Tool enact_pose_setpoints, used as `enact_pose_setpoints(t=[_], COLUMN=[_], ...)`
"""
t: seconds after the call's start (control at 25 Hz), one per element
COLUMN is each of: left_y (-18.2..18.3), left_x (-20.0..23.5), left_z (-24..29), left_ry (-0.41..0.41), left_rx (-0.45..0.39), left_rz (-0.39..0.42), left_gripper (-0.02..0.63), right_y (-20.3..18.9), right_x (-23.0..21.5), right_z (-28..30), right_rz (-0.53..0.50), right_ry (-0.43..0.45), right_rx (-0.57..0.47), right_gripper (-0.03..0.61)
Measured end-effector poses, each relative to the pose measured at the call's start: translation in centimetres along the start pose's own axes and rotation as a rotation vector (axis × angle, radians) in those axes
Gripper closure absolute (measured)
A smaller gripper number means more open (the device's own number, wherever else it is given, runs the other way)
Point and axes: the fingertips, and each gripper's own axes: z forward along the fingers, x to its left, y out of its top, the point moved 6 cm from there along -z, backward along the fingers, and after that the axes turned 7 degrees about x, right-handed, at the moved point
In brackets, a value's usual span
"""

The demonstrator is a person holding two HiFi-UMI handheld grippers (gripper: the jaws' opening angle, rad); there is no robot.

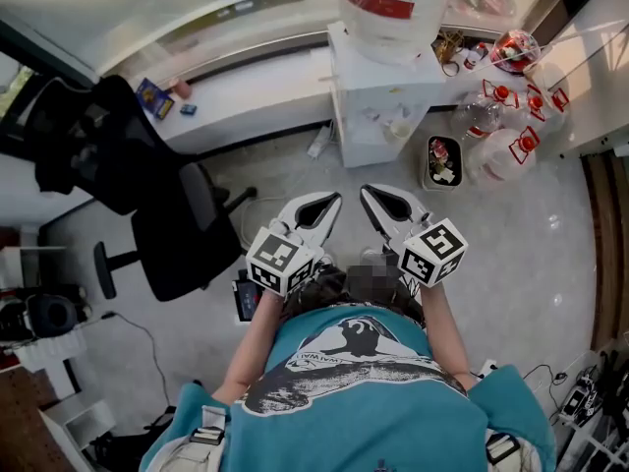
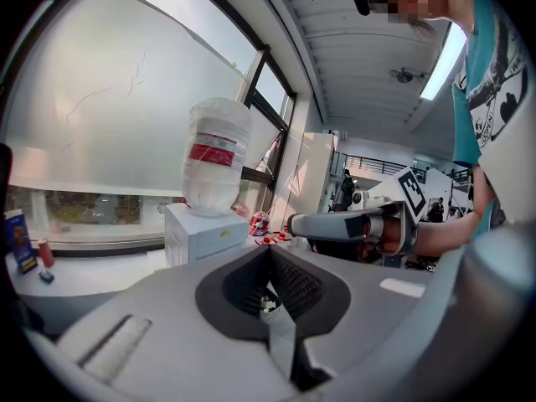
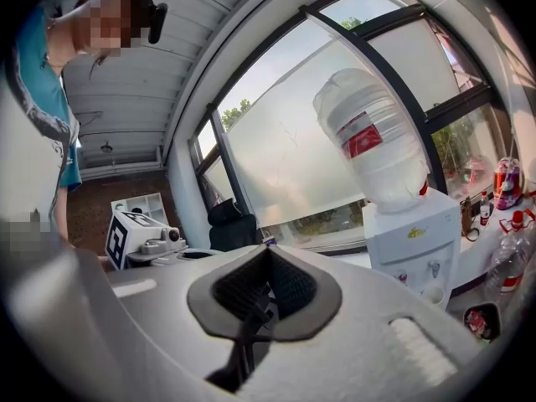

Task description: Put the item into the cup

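Note:
I cannot make out a cup or a loose item in any view. In the head view both grippers are held side by side at chest height above the floor, pointing toward the water dispenser (image 1: 385,101). My left gripper (image 1: 333,198) has its jaws together with nothing between them; in its own view the dark pads meet at the left gripper's tip (image 2: 270,253). My right gripper (image 1: 366,192) is shut and empty too, its pads touching in its own view at the right gripper's tip (image 3: 267,253). Each gripper view shows the other gripper beside it: the right gripper (image 2: 352,224) and the left gripper (image 3: 144,238).
A white water dispenser with a large upturned bottle (image 1: 395,3) stands ahead against the window ledge (image 1: 246,91). Several clear jugs with red handles (image 1: 511,136) and a small bin (image 1: 442,161) sit to its right. A black office chair (image 1: 162,214) stands to the left.

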Motion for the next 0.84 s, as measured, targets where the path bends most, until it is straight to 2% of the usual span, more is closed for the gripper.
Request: enact_pose_setpoints(t=[0.84], left_y=[-0.3], left_x=[0.0], left_z=[-1.8], left_ry=[-0.047], left_rx=[-0.003], left_rz=[0.063], left_gripper=[0.615], right_y=[-0.3], right_x=[3.0], right_z=[1.3], right_rz=[-0.046], right_ry=[-0.009], right_rx=[-0.001], right_gripper=[0.578])
